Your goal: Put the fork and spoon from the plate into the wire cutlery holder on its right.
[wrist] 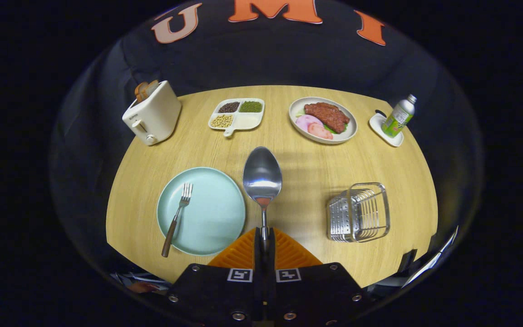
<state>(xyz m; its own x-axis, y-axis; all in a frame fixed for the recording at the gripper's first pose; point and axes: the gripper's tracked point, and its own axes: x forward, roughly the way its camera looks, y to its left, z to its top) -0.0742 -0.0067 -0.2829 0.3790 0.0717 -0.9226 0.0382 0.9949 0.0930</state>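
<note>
My gripper [264, 238] is shut on the handle of a metal spoon [262, 177], whose bowl sticks out ahead of the fingers, lifted above the table. A pale green plate [216, 213] lies to the left of the fingers, and on it rests a fork [177, 218] with a brown handle, tines pointing away. The wire cutlery holder [359, 212] stands on the table to the right of the fingers, apart from the spoon.
On the round wooden table [298, 168], at the far side, stand a white toaster [151, 117] with bread, a divided dish of beans [238, 116], a plate of meat [323, 120] and a green bottle [398, 117] on a small white dish.
</note>
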